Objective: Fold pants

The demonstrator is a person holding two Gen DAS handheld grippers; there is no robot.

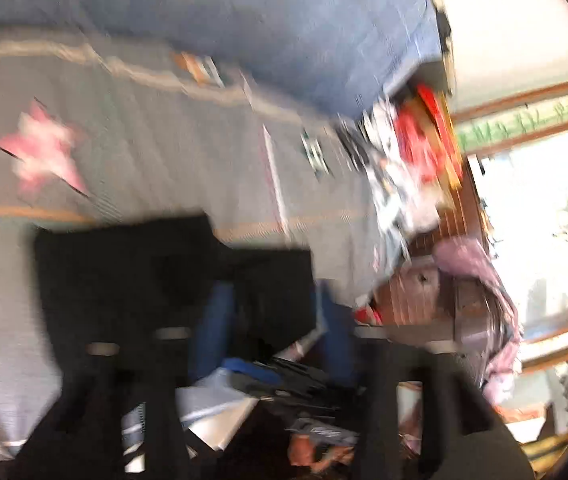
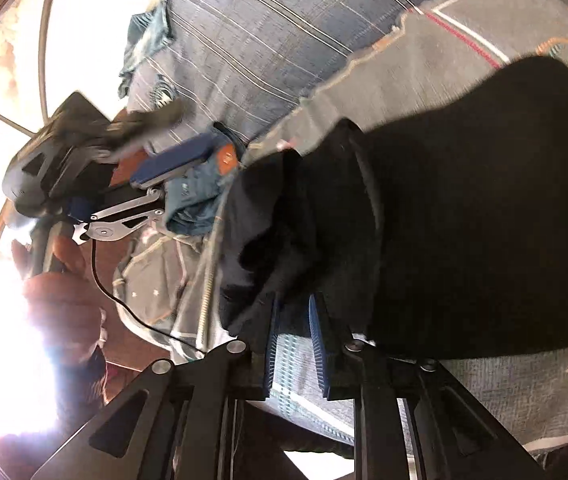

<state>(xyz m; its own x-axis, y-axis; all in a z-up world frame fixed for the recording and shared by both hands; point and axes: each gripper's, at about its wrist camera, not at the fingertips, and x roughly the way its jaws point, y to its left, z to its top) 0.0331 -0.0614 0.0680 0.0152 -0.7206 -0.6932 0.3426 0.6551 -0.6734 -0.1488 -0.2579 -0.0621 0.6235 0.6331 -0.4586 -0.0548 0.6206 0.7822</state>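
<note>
The black pants (image 2: 464, 208) lie on a grey patterned blanket (image 2: 464, 32) on the bed. In the right wrist view my right gripper (image 2: 294, 308) has its blue pads at the bunched waist end of the pants, with black cloth between them. The left gripper (image 2: 179, 164) shows there too, at the bed's edge left of the pants. In the blurred left wrist view the pants (image 1: 131, 272) show as a dark folded block, and my left gripper (image 1: 271, 312) holds its blue pads apart over the pants' near corner.
A blue striped cover (image 2: 267, 28) lies beyond the blanket (image 1: 155, 152). Clothes and red items (image 1: 424, 140) pile at the bed's end. A lilac garment (image 1: 480, 280) hangs by a bright window (image 1: 544, 208). A cable (image 2: 123, 304) trails from the left gripper.
</note>
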